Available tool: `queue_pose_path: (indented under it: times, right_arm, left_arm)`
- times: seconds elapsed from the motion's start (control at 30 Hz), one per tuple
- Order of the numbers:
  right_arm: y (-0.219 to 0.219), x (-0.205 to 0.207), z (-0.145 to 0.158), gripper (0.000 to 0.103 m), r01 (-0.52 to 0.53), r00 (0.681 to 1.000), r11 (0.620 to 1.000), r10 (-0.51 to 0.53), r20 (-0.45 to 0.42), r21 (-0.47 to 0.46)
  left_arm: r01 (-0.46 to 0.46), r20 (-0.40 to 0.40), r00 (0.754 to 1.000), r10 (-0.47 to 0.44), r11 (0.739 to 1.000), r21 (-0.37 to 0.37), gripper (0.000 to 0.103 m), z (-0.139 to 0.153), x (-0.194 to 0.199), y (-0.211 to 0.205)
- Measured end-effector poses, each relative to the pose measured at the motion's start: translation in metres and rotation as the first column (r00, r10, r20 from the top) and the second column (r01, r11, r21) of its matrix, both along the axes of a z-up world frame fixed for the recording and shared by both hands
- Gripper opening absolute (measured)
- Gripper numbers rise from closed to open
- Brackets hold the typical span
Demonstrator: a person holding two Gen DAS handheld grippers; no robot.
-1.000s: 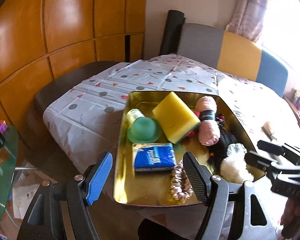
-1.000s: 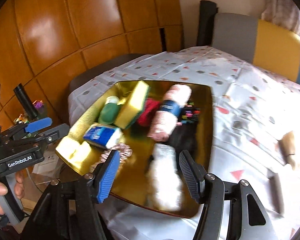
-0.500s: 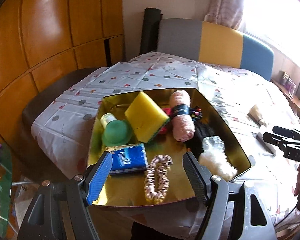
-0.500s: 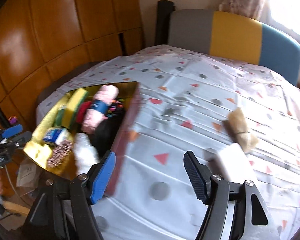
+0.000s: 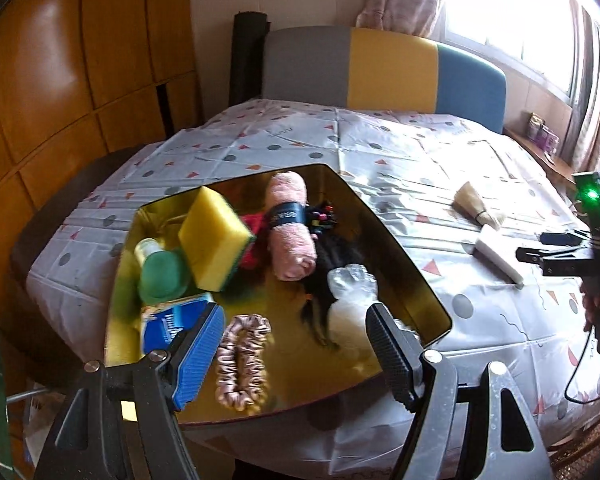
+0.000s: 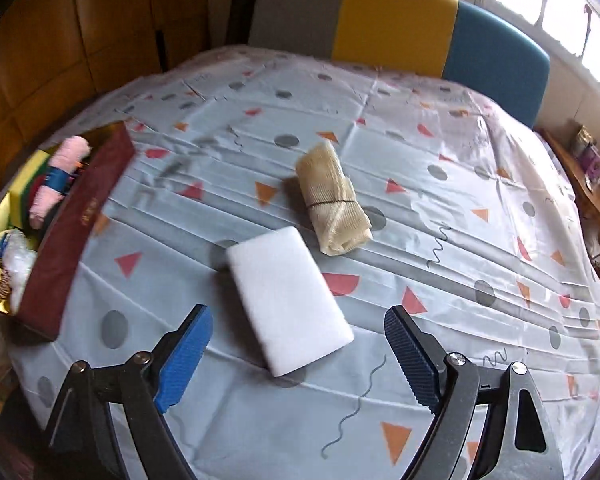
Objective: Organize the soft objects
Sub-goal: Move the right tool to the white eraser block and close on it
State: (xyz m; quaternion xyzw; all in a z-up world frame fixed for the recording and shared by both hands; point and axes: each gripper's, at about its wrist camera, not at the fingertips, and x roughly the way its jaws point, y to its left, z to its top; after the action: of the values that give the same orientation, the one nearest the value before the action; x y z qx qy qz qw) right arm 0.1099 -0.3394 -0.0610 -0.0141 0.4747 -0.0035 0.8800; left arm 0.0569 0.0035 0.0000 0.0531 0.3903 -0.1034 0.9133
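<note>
An open box with a gold lining (image 5: 400, 248) holds a yellow sponge (image 5: 214, 240), a pink rolled towel (image 5: 290, 232), a green-capped bottle (image 5: 162, 276), a blue tissue pack (image 5: 168, 320), a pink scrunchie (image 5: 242, 356) and a white fluffy item (image 5: 352, 300). My left gripper (image 5: 295, 314) hangs open over the box's near end, empty. On the cloth to the right lie a white sponge block (image 6: 288, 296) and a beige rolled cloth (image 6: 332, 200). My right gripper (image 6: 298, 314) is over the block's near end with its jaws opening; the pads do not touch the block.
The box's maroon side wall (image 6: 76, 224) stands left of the white block. A patterned tablecloth (image 6: 460, 208) covers the round table. A grey, yellow and blue chair back (image 6: 396, 24) is behind it, with wooden wall panels (image 5: 60, 80) to the left.
My right gripper swung right from above the box to above the white block and its jaws widened. My left gripper shifted along the box's near edge and stayed open.
</note>
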Motion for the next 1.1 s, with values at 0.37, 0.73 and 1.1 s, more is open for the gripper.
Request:
queue_pose_path:
  times: [0.37, 0.73, 1.1]
  right_arm:
    - [0.019, 0.047, -0.04, 0.087, -0.154, 0.983, 0.984, 0.143, -0.117, -0.093]
    - [-0.022, -0.009, -0.01, 0.06, -0.001, 0.998, 0.991, -0.007, -0.059, -0.137]
    - [-0.097, -0.027, -0.022, 0.06, 0.317, 0.947, 0.945, -0.32, -0.038, -0.076]
  left_arm:
    - [0.091, 0.007, 0.996, -0.09, 0.996, -0.015, 0.074, 0.014, 0.007, -0.036]
    - [0.235, -0.057, 0.969, -0.241, 0.968, -0.092, 0.074, 0.021, 0.031, -0.116]
    - [0.243, -0.189, 0.944, -0.27, 0.958, -0.154, 0.074, -0.005, 0.078, -0.209]
